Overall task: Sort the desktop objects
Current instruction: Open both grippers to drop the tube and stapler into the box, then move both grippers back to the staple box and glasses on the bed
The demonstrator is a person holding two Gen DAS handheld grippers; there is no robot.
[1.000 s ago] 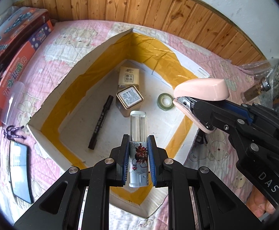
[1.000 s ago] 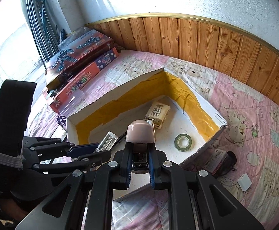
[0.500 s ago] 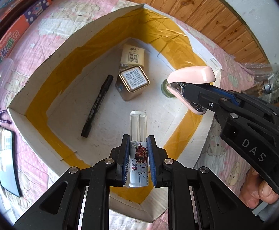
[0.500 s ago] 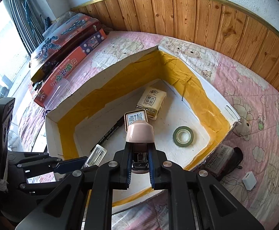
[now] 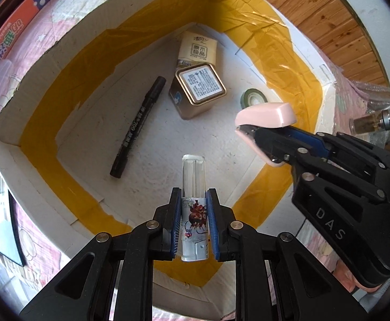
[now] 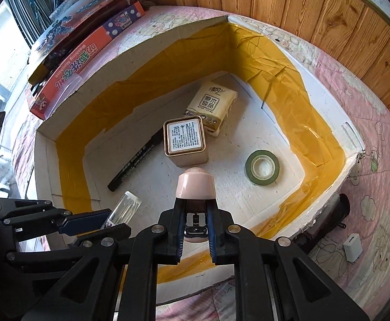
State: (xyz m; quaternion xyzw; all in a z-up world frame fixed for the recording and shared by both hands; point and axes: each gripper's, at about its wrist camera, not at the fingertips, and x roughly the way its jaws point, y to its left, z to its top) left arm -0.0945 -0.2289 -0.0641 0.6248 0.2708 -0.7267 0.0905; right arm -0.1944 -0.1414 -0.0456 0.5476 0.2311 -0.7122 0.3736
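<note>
The left gripper (image 5: 194, 222) has a clear lighter (image 5: 194, 200) between its blue pads; its jaws have just been opening a little, yet the lighter has not dropped and the pads look to be against its printed lower half. The lighter points down into the box (image 5: 15, 101), its clear end above bare floor and not touching it. The right gripper (image 6: 195, 230) is clamped on a pink stapler (image 6: 195, 184), gripping the rear part with the rounded nose sticking out ahead, also over the floor of the box.

Further out, the box already holds a black marker (image 5: 137, 129) lying flat, a gold tin (image 5: 197, 91) leaning against a tissue pack (image 5: 198, 49), and a green tape roll (image 6: 262, 166) by the right-hand wall. Outside the box, on the pink cloth (image 6: 377, 123), lie a small white block (image 6: 352, 247) and a dark thing just beside the box corner, too hidden to name.

The step in hand looks like dropping both items into the box at once. The next move probably calls for bringing each low over a free patch, the lighter between marker and near wall, the stapler between tin and tape, then spreading the jaws fully and lifting clear without nudging the tin
</note>
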